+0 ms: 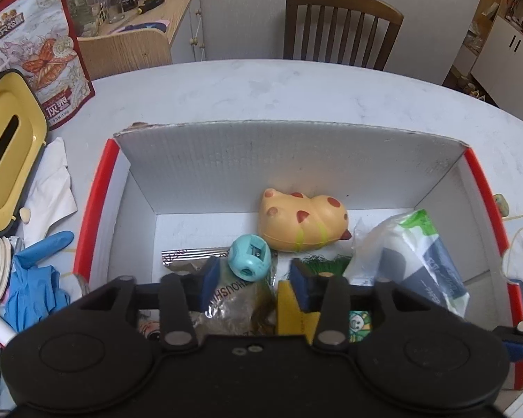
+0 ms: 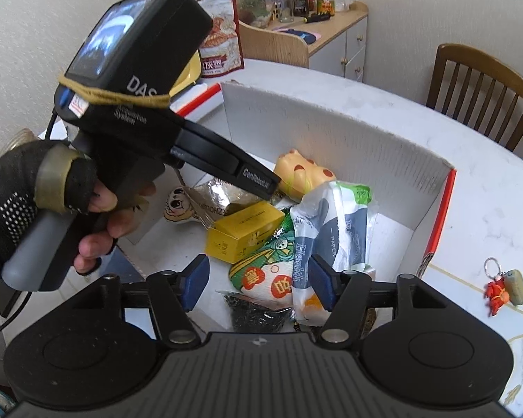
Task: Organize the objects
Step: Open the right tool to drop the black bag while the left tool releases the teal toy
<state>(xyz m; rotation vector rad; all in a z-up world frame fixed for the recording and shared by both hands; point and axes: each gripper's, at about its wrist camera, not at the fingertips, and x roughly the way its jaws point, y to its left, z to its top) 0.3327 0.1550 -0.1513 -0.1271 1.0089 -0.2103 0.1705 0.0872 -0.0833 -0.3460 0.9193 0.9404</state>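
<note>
A white cardboard box (image 1: 261,160) with red rims stands on the table and holds several items. Among them are a yellow squishy toy (image 1: 303,223) with red spots, a teal round sharpener (image 1: 250,258), a tissue pack (image 1: 418,261), a yellow carton (image 2: 242,231) and a green snack bag (image 2: 268,268). My left gripper (image 1: 256,284) is open inside the box, and the teal sharpener lies loose just beyond its blue pads. My right gripper (image 2: 258,285) is open above the snack bag and tissue pack (image 2: 334,230). A gloved hand (image 2: 17,202) holds the left gripper.
Left of the box are a yellow tissue holder (image 1: 7,153), crumpled paper, blue gloves (image 1: 31,285) and a red printed pouch (image 1: 42,52). A keychain (image 2: 505,287) lies on the table to the right. A wooden chair (image 1: 341,28) and a cabinet stand behind.
</note>
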